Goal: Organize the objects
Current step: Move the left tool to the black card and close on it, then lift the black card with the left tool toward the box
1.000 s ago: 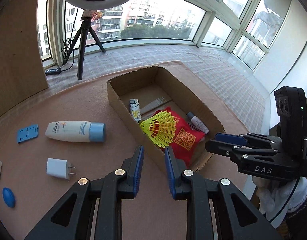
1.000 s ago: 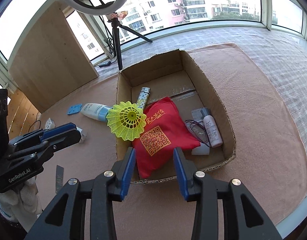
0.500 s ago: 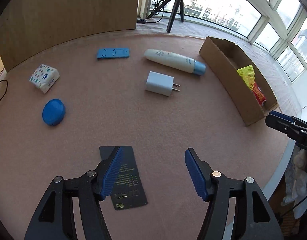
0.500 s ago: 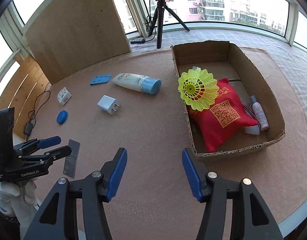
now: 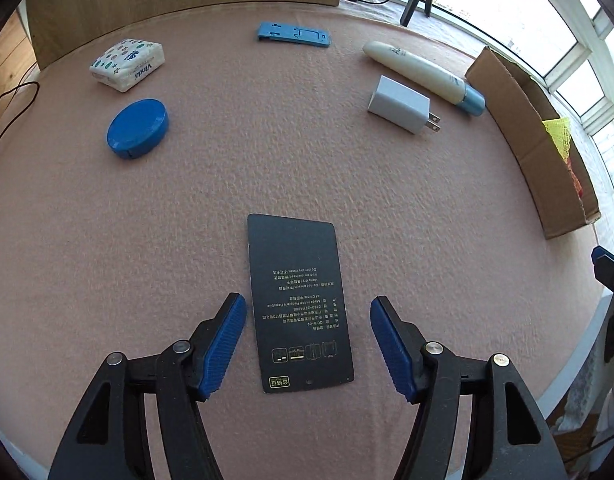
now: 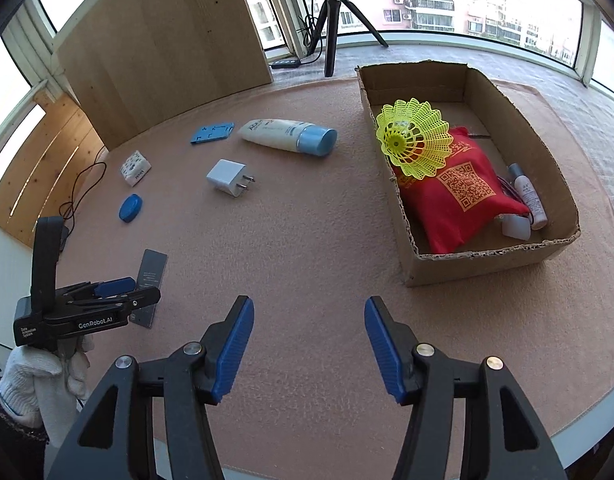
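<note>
Since the left gripper hangs just over the black card with its jaws spread wide to either side, the card looks like the next thing to go — it lies flat on the pink mat, near the front edge, not yet touched by either pad as far as the view shows. Such a thin, flat piece will likely be awkward to pinch from above. Beyond it, loose on the mat, lie the blue case, the tissue pack, the phone stand, the charger and the tube, well apart from one another. The box stands at the right side of the mat and already holds a yellow shuttlecock propped on a red bag, plus a small bottle by its far wall. The right gripper hovers over bare mat beside the box, jaws apart and empty. By my count roughly a third is packed — six things left outside.
</note>
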